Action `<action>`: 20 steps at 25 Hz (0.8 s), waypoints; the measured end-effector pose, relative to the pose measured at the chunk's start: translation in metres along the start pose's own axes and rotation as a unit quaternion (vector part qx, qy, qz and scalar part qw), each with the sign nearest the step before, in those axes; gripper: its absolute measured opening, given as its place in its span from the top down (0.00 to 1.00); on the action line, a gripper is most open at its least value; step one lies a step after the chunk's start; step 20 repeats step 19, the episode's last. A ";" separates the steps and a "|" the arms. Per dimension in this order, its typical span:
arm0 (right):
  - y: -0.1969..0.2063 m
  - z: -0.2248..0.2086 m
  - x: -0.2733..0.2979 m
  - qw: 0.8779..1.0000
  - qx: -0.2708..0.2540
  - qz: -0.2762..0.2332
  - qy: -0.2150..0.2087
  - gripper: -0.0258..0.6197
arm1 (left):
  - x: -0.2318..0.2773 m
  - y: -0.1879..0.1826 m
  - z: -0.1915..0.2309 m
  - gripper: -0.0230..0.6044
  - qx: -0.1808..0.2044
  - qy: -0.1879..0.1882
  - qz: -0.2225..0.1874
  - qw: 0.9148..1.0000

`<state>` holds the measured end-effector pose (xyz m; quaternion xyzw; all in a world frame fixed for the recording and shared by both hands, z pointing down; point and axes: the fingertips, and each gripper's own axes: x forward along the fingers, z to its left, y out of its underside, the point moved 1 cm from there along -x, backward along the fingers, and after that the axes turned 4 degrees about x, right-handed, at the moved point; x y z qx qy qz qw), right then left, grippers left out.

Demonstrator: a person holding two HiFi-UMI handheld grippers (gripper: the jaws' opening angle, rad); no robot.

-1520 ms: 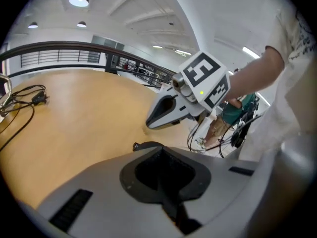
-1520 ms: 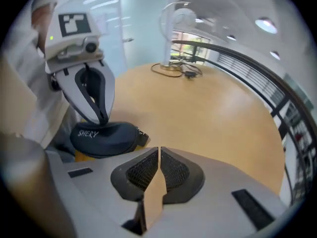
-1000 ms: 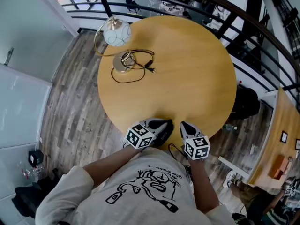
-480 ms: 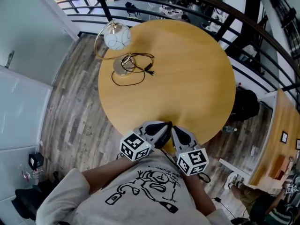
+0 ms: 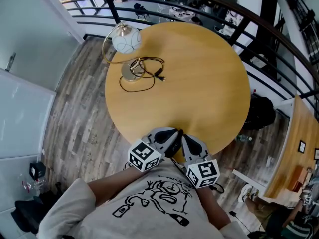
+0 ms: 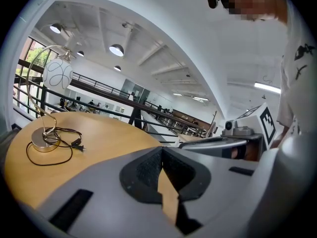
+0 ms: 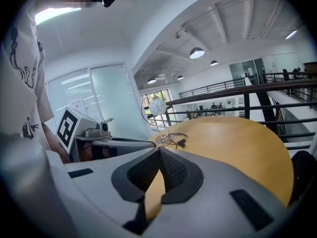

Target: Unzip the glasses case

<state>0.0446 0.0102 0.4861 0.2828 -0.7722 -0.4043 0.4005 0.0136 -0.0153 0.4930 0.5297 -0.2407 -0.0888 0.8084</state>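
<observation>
No glasses case shows in any view. My left gripper (image 5: 175,135) and right gripper (image 5: 183,138) sit side by side at the near edge of the round wooden table (image 5: 199,73), tips almost touching each other, close to the person's chest. In the left gripper view the left gripper (image 6: 161,150) has its jaws met at the tip with nothing between them. The right gripper (image 7: 158,150) looks the same in its own view, shut and holding nothing. Each gripper sees the other's marker cube beside it.
A desk lamp with a white globe (image 5: 124,38), a round metal base (image 5: 130,69) and a loose black cord (image 5: 149,71) stands at the table's far left. Black railings (image 5: 214,6) ring the far side. Wood floor lies on the left.
The right gripper has slid left until its tip sits beside the left gripper's tip. Both grippers have drawn back a little toward the person.
</observation>
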 end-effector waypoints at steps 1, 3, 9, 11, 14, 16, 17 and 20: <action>0.000 -0.001 0.000 1.000 0.001 0.000 0.001 0.92 | 0.000 0.000 -0.001 0.95 0.001 0.000 0.000 1.000; 0.001 -0.002 -0.001 1.000 0.002 0.000 0.003 0.93 | 0.000 0.000 -0.001 0.95 0.002 0.000 0.001 1.000; 0.001 -0.004 -0.002 1.000 0.003 0.000 0.008 0.92 | -0.001 0.000 -0.001 0.95 0.001 -0.002 0.001 1.000; 0.001 -0.004 -0.002 1.000 0.002 0.000 0.009 0.92 | 0.000 0.001 -0.002 0.95 0.001 0.001 0.003 1.000; 0.001 -0.005 -0.002 1.000 0.002 0.000 0.011 0.92 | 0.000 0.001 -0.002 0.95 0.001 0.001 0.004 1.000; 0.001 -0.006 -0.003 1.000 0.003 0.000 0.012 0.92 | 0.000 0.001 -0.003 0.95 0.002 0.001 0.003 1.000; 0.002 -0.006 -0.003 1.000 0.003 0.000 0.013 0.92 | 0.000 0.001 -0.003 0.95 0.002 0.001 0.003 1.000; 0.003 -0.007 -0.005 1.000 0.004 0.000 0.014 0.92 | 0.000 0.001 -0.004 0.95 0.004 0.001 0.003 1.000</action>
